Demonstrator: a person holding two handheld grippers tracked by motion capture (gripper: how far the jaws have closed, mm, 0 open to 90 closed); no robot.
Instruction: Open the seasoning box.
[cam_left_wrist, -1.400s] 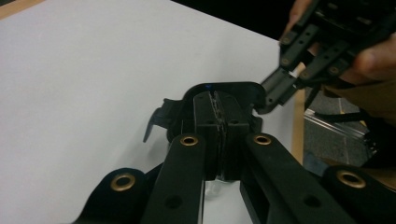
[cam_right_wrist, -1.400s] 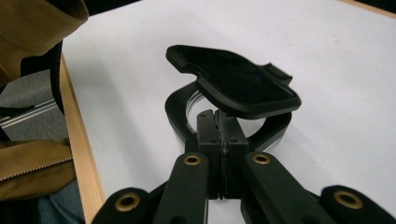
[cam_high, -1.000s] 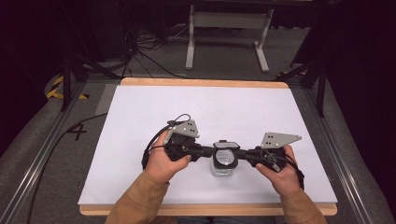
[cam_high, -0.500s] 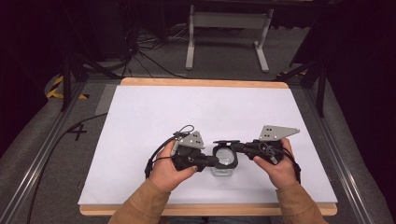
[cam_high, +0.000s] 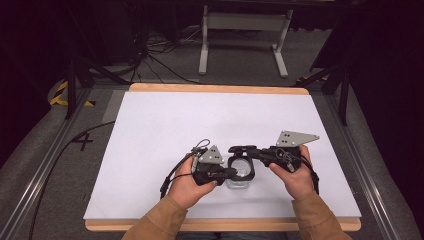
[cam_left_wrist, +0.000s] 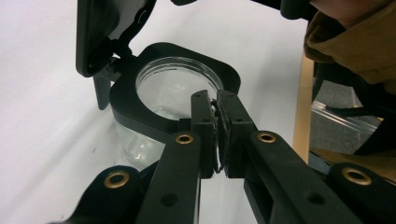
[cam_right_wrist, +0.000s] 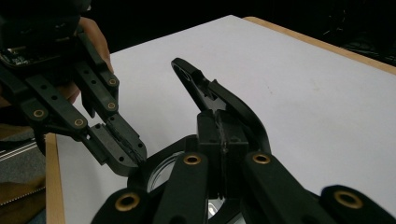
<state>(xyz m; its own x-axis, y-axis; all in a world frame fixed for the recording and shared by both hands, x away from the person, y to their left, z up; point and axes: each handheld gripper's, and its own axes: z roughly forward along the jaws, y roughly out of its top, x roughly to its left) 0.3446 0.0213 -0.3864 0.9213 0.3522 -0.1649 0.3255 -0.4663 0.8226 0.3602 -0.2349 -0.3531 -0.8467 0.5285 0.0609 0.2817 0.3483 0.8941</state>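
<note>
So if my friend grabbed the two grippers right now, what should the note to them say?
Left gripper: shut on the black rim of the clear glass jar, near the table's front edge.
Right gripper: shut on the black hinged lid, swung up and open.
Done: jar is open, standing upright on the white table.
Left: probably swing the lid fully back, or let go; I can't tell which.

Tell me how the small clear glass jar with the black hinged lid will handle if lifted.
The clear glass jar looks rigid, thick-walled, probably heavy for its size and breakable if dropped. Its smooth wall may slip; the black collar, clamped by the left gripper, seems safer. The raised hinged lid, in the right gripper, could swing.
</note>
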